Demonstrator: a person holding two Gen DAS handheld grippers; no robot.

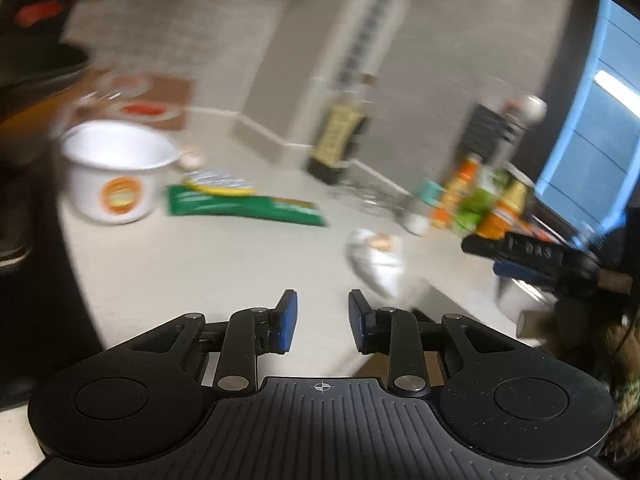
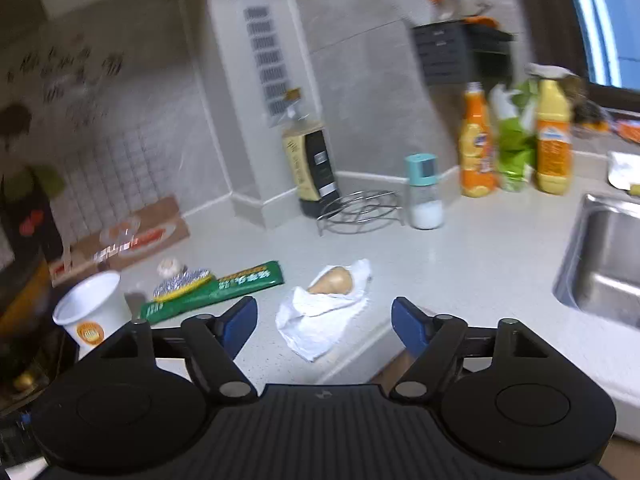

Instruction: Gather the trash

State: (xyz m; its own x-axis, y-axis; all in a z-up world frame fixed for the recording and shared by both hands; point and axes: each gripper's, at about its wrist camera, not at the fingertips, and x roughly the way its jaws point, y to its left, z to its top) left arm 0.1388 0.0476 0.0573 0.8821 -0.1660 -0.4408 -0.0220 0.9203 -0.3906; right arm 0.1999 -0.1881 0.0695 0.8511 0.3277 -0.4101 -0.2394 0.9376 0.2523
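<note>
A crumpled white tissue [image 2: 320, 320] with a brownish lump on it lies near the counter's front edge, also seen as the tissue [image 1: 376, 256]. A long green wrapper [image 2: 216, 292] [image 1: 244, 206] lies to its left, with a silver-and-yellow piece [image 2: 182, 284] against it. A white paper cup [image 2: 90, 316] [image 1: 116, 172] stands upright further left. My right gripper [image 2: 324, 306] hangs open above the tissue with nothing between its fingers. My left gripper [image 1: 322, 298] is open and holds nothing, above bare counter. The right gripper's finger [image 1: 520, 252] shows at the right of the left wrist view.
A steel sink [image 2: 600, 256] is at the right. Along the back wall stand an orange bottle [image 2: 476, 144], a yellow bottle [image 2: 554, 136], a salt shaker [image 2: 424, 192], a wire trivet [image 2: 360, 208] and a dark bottle [image 2: 312, 168]. A brown board [image 2: 160, 220] lies back left.
</note>
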